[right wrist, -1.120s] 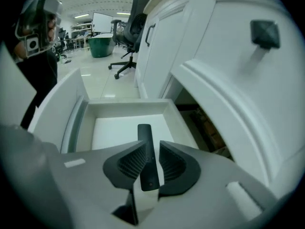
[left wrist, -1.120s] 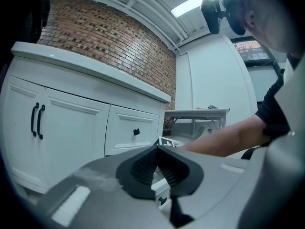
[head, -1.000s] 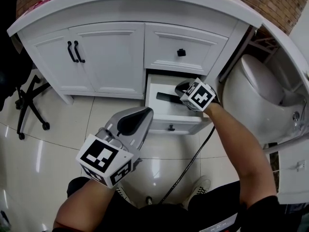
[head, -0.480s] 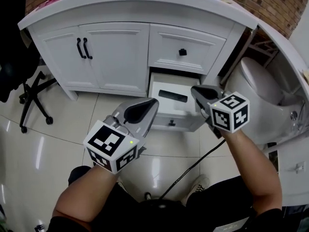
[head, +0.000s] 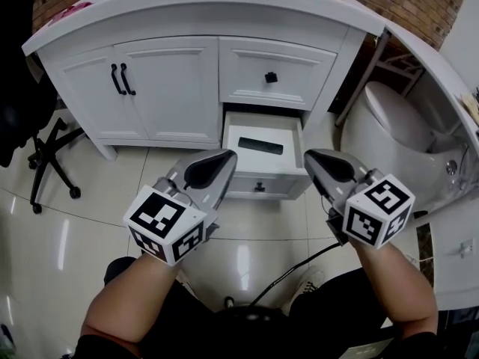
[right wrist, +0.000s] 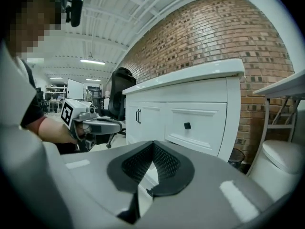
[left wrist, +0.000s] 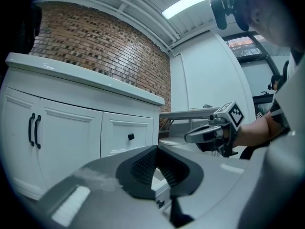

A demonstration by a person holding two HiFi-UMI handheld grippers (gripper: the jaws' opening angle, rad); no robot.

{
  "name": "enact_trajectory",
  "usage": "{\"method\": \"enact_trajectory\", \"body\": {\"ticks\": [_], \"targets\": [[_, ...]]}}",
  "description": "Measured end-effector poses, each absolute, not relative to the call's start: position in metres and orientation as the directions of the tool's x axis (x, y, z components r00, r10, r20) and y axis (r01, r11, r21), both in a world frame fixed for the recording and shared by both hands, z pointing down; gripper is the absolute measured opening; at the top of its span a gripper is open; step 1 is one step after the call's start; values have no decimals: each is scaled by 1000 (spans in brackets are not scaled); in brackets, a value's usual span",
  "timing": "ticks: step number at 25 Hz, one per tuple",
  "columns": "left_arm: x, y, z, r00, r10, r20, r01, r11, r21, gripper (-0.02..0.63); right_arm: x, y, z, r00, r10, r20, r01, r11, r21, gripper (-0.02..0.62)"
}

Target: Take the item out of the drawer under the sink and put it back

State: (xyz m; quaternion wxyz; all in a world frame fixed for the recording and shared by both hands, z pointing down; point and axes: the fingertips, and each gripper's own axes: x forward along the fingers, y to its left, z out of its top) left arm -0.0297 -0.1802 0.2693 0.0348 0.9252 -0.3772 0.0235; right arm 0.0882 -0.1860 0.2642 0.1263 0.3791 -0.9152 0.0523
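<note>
I see my grey left gripper (head: 221, 159) and grey right gripper (head: 314, 159) side by side over the shiny pale tile floor (head: 75, 238), jaws pressed together and holding nothing, just in front of the pulled-out white wooden drawer (head: 258, 179), where a flat black bar (head: 260, 146) lies.

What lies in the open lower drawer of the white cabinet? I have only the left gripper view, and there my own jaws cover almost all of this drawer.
Observer: The head view shows a flat black item in the drawer. It lies near the back, with its long side across the drawer.
Operator: Does the right gripper hold something? I see it only from the side.
Observer: No. In the right gripper view, the jaws of the right gripper are together with nothing between them.
</note>
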Motion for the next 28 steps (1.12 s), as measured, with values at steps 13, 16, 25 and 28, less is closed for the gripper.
{"method": "enact_trajectory", "body": {"ticks": [13, 16, 25, 28], "targets": [[-18, -178, 275, 731, -677, 89, -682, -730, 40, 6, 98, -169, 271, -657, -719, 227, -737, 676, 9, 8], [-15, -177, 275, 731, -676, 90, -681, -731, 38, 6, 99, -167, 271, -661, -717, 223, -735, 678, 3, 8], [-15, -174, 272, 724, -684, 90, -689, -725, 28, 5, 96, -159, 268, -674, -706, 217, -723, 691, -1, 8], [-16, -171, 270, 720, -688, 90, -692, -721, 24, 6, 94, -153, 265, -680, -702, 211, -718, 696, 4, 8]]}}
